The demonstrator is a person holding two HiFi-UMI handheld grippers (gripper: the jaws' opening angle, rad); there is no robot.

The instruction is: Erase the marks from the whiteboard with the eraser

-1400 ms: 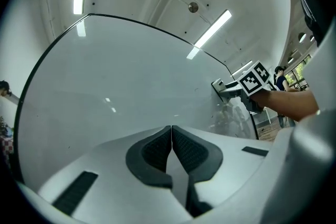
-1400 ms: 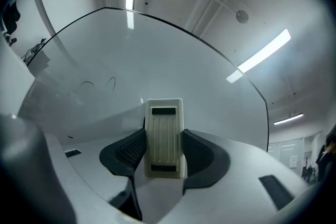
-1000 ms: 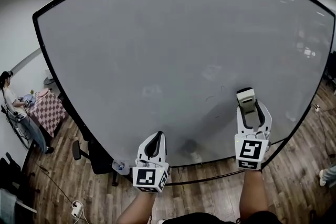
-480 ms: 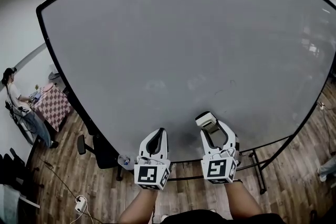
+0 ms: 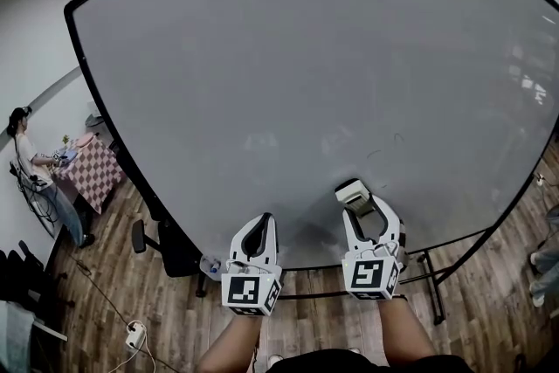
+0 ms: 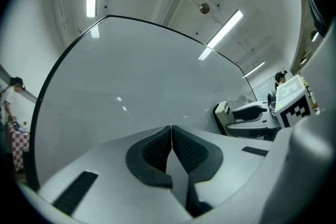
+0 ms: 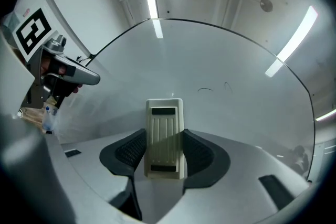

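A large whiteboard [image 5: 297, 74] fills the head view. Two faint thin dark marks [image 5: 397, 138] remain on its lower right; they show as short curved marks [image 7: 206, 89] in the right gripper view. My right gripper [image 5: 360, 202] is shut on a cream ribbed eraser [image 5: 351, 189], held near the board's lower edge, below and left of the marks. That eraser [image 7: 165, 136] stands upright between the jaws. My left gripper [image 5: 259, 224] is shut and empty, left of the right one, also pointing at the board's lower edge. In the left gripper view the jaws meet [image 6: 171, 136], with the eraser [image 6: 221, 112] at right.
The board's metal stand [image 5: 430, 275] rests on a wooden floor. A black office chair [image 5: 166, 251] sits by the board's lower left corner. At far left a person [image 5: 26, 155] stands at a table with a checkered cloth [image 5: 87, 172]. A power strip [image 5: 135, 330] lies on the floor.
My right gripper has carried the eraser left and down across the lower board, then edged slightly back to the right. The left gripper has stayed in place.
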